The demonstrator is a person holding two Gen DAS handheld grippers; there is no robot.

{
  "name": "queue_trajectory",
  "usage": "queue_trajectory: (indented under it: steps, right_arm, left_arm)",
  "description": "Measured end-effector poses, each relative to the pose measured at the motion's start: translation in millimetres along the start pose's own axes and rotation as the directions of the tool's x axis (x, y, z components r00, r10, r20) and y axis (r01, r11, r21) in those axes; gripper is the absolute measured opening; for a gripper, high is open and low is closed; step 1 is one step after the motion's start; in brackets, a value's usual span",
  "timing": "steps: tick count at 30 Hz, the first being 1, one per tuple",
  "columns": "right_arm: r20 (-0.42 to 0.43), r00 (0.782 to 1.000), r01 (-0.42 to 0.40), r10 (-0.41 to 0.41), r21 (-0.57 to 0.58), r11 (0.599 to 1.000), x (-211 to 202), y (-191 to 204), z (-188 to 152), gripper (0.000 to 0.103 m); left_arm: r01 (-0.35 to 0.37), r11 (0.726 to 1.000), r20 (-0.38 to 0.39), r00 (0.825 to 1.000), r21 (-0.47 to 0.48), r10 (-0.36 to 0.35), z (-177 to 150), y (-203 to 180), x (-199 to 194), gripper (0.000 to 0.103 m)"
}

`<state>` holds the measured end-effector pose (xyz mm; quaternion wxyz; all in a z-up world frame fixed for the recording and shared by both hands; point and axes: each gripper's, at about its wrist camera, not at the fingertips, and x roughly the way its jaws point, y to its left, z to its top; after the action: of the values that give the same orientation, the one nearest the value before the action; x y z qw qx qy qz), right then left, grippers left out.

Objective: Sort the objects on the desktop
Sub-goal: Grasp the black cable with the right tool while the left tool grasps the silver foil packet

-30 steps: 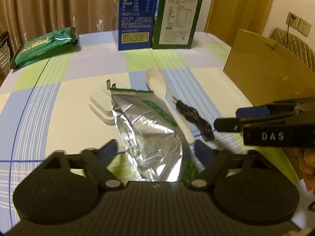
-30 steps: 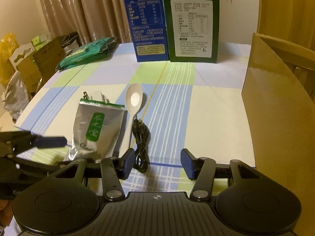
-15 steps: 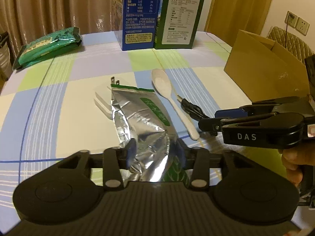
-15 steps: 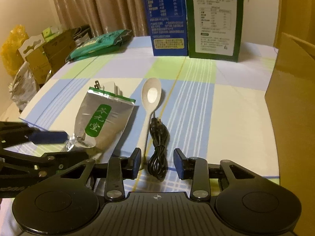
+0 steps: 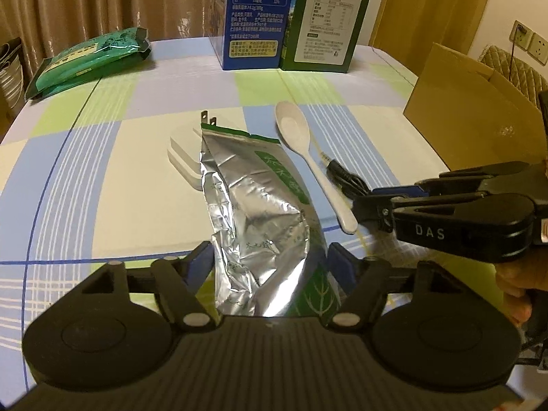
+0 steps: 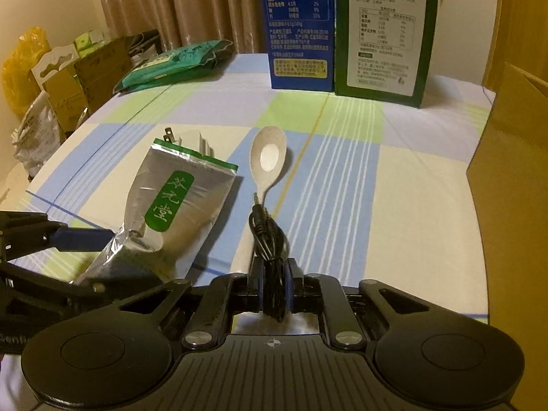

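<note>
We hold two grippers over a checked tablecloth with the sorting barely begun: nothing shown has yet reached a destination. In the right wrist view, our right gripper has its fingers clamped shut on the black coiled cable, whose plug end points toward 12 o'clock and lies against the handle of the white spoon; we cannot tell whether the coil has left the cloth. In the left wrist view, our left gripper straddles the near end of the silver foil pouch; its jaws are opening at this moment, with the pouch between them, and the fingers appear to flank the foil rather than press it. The pouch lies flat, its far end overlapping a white plug adapter at about 11 o'clock from it, and the spoon lies just beside it at 2 o'clock. Still untouched, as far as we can judge, are the spoon, the adapter and the green packet far off at 10 o'clock. Two upright cartons, blue and green, stand at 12 o'clock. The cardboard box at 2 o'clock is, we judge, the likely receptacle; its inside is hidden.
</note>
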<state>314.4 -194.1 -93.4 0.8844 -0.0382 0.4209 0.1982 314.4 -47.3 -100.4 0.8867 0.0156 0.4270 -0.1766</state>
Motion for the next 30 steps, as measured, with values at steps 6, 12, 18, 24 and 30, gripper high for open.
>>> queue_trajectory:
  steps: [6, 12, 18, 24, 30]
  right_arm:
    - [-0.040, 0.999, 0.014, -0.013, 0.013, 1.000, -12, -1, -7, 0.008]
    - [-0.083, 0.996, 0.022, -0.016, 0.066, 0.998, -39, -4, -22, 0.008]
    - [-0.090, 0.995, 0.041, -0.034, 0.081, 0.996, -70, 0, -35, 0.008]
    - [-0.075, 0.997, 0.001, 0.007, 0.106, 0.994, -105, 20, -72, 0.008]
    - [-0.078, 0.997, -0.016, 0.025, 0.115, 0.993, -127, 44, -136, 0.008]
  left_arm:
    - [-0.007, 1.000, -0.017, 1.000, -0.009, 0.006, -1, -9, -7, 0.048]
    - [0.006, 1.000, -0.037, 0.999, 0.011, -0.006, -21, -19, -26, 0.047]
    - [0.010, 1.000, -0.058, 0.998, -0.007, -0.010, -58, -29, -64, 0.047]
    - [0.038, 0.999, -0.061, 0.997, -0.027, -0.040, -95, -39, -103, 0.046]
    - [0.048, 0.998, -0.046, 0.998, -0.041, -0.049, -119, -43, -135, 0.046]
